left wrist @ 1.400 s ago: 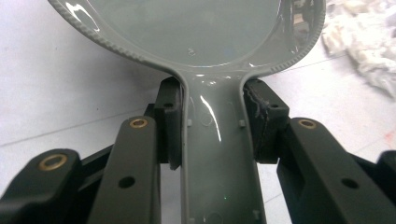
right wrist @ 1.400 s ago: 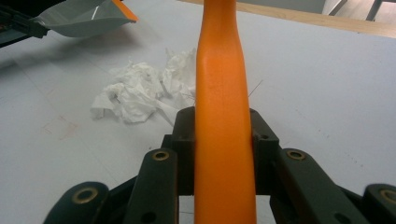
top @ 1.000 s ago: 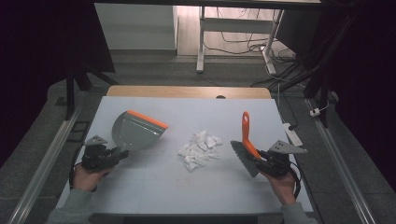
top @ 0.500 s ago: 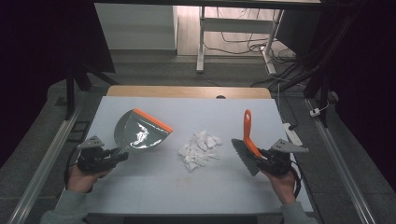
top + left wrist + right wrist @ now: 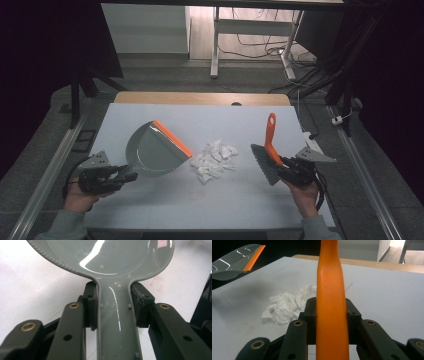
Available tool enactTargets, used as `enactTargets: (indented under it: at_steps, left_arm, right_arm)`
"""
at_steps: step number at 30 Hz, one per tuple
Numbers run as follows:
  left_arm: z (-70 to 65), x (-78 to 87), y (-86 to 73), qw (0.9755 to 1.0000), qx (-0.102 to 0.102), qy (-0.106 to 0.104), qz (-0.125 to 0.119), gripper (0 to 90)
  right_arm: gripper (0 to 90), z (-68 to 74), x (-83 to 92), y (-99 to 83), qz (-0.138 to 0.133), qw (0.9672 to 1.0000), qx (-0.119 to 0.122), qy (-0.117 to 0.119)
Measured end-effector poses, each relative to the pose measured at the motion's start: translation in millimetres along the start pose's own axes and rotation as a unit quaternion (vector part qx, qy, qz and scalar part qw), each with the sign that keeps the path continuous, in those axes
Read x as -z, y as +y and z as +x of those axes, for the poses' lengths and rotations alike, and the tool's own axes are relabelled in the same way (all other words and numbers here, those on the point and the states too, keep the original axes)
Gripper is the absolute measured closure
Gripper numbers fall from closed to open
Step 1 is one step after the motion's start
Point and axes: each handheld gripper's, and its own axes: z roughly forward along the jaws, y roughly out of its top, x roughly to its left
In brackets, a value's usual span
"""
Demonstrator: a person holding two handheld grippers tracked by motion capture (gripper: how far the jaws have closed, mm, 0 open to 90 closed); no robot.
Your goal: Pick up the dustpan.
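Note:
A grey dustpan (image 5: 150, 152) with an orange lip hangs tilted over the left of the white table (image 5: 210, 210). My left gripper (image 5: 125, 177) is shut on its handle (image 5: 116, 322), and the pads (image 5: 93, 305) press both sides of it just below the pan (image 5: 105, 255). A pile of crumpled white paper (image 5: 214, 161) lies mid-table, just right of the lip. My right gripper (image 5: 284, 167) is shut on a brush with an orange handle (image 5: 270, 136); its grey bristles (image 5: 264, 166) point left toward the paper. The right gripper view shows the handle (image 5: 331, 290) between the jaws, the paper (image 5: 285, 307) and the dustpan (image 5: 237, 258).
A wooden strip (image 5: 200, 98) runs along the table's far edge. Metal rails (image 5: 45, 180) flank the table on both sides. Beyond it stand a desk frame (image 5: 216, 45) and cables on the floor.
The left hand has drawn back toward the person and lifted the dustpan a little, and its orange lip now sits closer to the paper. The right gripper and brush have kept still.

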Motion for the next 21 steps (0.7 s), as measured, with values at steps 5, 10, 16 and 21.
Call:
enactTargets:
  at_steps: [5, 10, 16, 21]
  left_arm:
    - [-2.3, 0.3, 2.2, 0.9994, -0.023, -0.017, 0.019, 61.5]
    - [-7.1, -4.1, 2.1, 0.9972, -0.05, -0.036, 0.044, 61.5]
    - [-8.0, -5.1, 0.0, 0.9962, -0.059, -0.04, 0.051, 61.5]
    - [-12.0, -10.6, -2.3, 0.9937, -0.07, -0.058, 0.066, 61.5]
  right_arm:
    - [70.2, 0.3, -1.0, -0.7, 0.005, 1.0, 0.005, -0.001]
    - [70.2, 1.6, -2.0, 0.2, 0.004, 1.0, 0.005, -0.001]
    - [70.2, 3.0, -5.5, 1.2, 0.009, 0.9999, 0.008, -0.004]
    - [70.2, 4.2, -7.3, 2.3, 0.011, 0.9998, 0.012, -0.008]
